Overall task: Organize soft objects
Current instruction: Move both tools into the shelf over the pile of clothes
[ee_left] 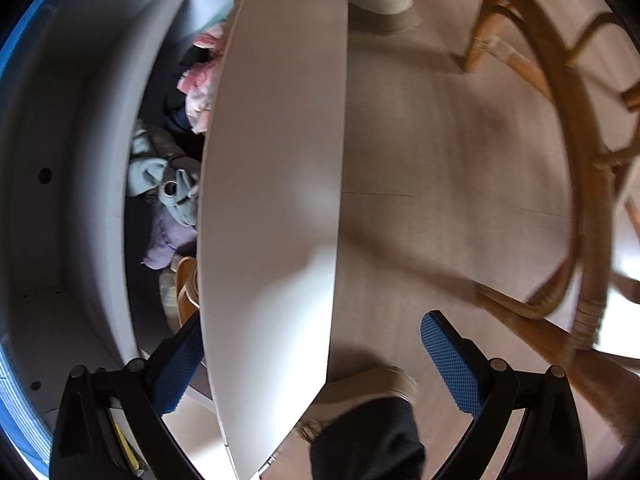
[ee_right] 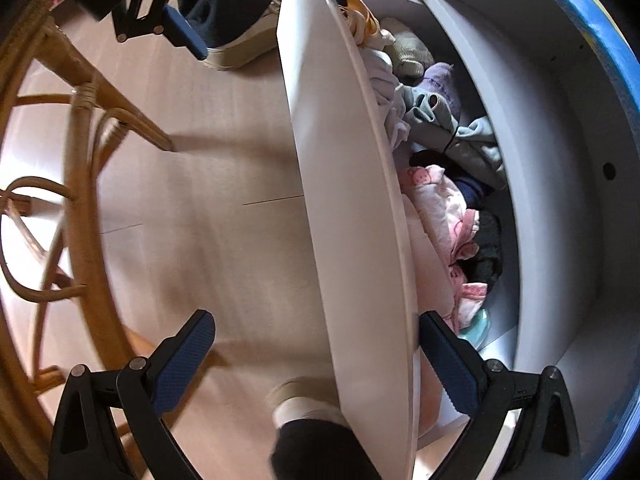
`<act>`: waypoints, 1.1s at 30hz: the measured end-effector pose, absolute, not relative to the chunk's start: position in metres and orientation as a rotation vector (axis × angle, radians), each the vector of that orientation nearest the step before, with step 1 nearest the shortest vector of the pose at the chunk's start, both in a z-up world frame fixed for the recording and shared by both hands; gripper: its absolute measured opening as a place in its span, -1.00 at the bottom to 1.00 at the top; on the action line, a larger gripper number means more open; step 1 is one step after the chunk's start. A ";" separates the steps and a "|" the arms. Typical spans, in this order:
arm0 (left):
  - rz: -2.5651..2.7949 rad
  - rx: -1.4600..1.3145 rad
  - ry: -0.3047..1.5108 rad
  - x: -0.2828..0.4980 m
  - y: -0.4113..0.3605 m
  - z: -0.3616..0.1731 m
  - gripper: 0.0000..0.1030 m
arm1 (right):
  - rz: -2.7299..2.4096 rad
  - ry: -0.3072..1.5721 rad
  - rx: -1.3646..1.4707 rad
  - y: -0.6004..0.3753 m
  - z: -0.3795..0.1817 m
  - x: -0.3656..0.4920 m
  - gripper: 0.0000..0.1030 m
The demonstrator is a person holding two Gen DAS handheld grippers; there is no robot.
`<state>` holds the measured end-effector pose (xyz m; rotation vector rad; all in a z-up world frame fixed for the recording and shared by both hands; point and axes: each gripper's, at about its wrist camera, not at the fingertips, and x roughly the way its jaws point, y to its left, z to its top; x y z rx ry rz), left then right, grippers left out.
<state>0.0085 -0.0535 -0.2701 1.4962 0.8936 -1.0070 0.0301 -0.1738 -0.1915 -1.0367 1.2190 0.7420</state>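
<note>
Both grippers straddle the white drawer front [ee_left: 272, 200], jaws spread either side: left gripper [ee_left: 312, 364], right gripper [ee_right: 316, 364], likely to slide it (clothes [ee_right: 448, 208] heaped inside).

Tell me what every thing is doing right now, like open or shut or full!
Drawer: pulled partly open, its white front between both tools' fingers.
Clothes: piled loose and unfolded inside the drawer.
Left tool: open, straddling the drawer front.
Right tool: open, straddling the drawer front.
Rattan chair: standing on the floor.
</note>
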 end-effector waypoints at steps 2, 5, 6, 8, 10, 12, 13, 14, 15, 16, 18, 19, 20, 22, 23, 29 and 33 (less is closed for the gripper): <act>-1.022 1.505 0.914 0.004 -0.052 -0.261 1.00 | 0.752 1.249 -1.006 -0.171 -0.187 0.019 1.00; -1.047 1.501 0.947 -0.005 -0.050 -0.252 1.00 | 0.776 1.280 -0.971 -0.174 -0.188 0.008 1.00; -1.055 1.506 0.953 -0.008 -0.050 -0.251 1.00 | 0.784 1.287 -0.965 -0.177 -0.182 0.008 1.00; -1.062 1.513 0.961 -0.011 -0.048 -0.244 1.00 | 0.799 1.297 -0.963 -0.179 -0.176 0.004 1.00; -1.067 1.493 0.994 -0.009 -0.048 -0.233 1.00 | 0.806 1.304 -0.958 -0.187 -0.171 0.003 0.92; -1.079 1.421 1.051 -0.003 -0.054 -0.225 1.00 | 0.838 1.298 -0.938 -0.194 -0.156 0.005 0.79; -1.078 1.372 1.073 0.002 -0.047 -0.220 0.99 | 0.837 1.279 -0.905 -0.193 -0.151 0.010 0.69; -1.071 1.307 1.091 0.008 -0.046 -0.211 0.99 | 0.823 1.268 -0.872 -0.188 -0.158 0.020 0.69; -1.065 1.245 1.087 0.014 -0.048 -0.200 0.99 | 0.805 1.255 -0.822 -0.187 -0.154 0.032 0.69; -1.065 1.211 1.078 0.019 -0.050 -0.194 0.99 | 0.796 1.242 -0.791 -0.189 -0.149 0.036 0.69; -1.042 1.122 1.020 0.030 -0.057 -0.172 0.99 | 0.762 1.202 -0.718 -0.194 -0.137 0.050 0.69; -1.016 1.079 1.008 0.037 -0.058 -0.167 0.99 | 0.738 1.181 -0.701 -0.194 -0.136 0.055 0.69; -0.982 1.020 1.010 0.048 -0.060 -0.160 0.99 | 0.713 1.169 -0.681 -0.195 -0.136 0.060 0.69; -0.929 0.922 0.999 0.065 -0.060 -0.149 0.99 | 0.673 1.166 -0.622 -0.200 -0.131 0.070 0.63; -0.885 0.896 0.978 0.072 -0.059 -0.145 1.00 | 0.651 1.154 -0.609 -0.199 -0.132 0.073 0.62; -0.658 0.885 1.051 0.093 -0.061 -0.174 1.00 | 0.416 1.077 -0.705 -0.203 -0.151 0.095 0.62; -0.613 0.824 1.110 0.099 -0.061 -0.179 1.00 | 0.402 1.142 -0.781 -0.202 -0.176 0.103 0.62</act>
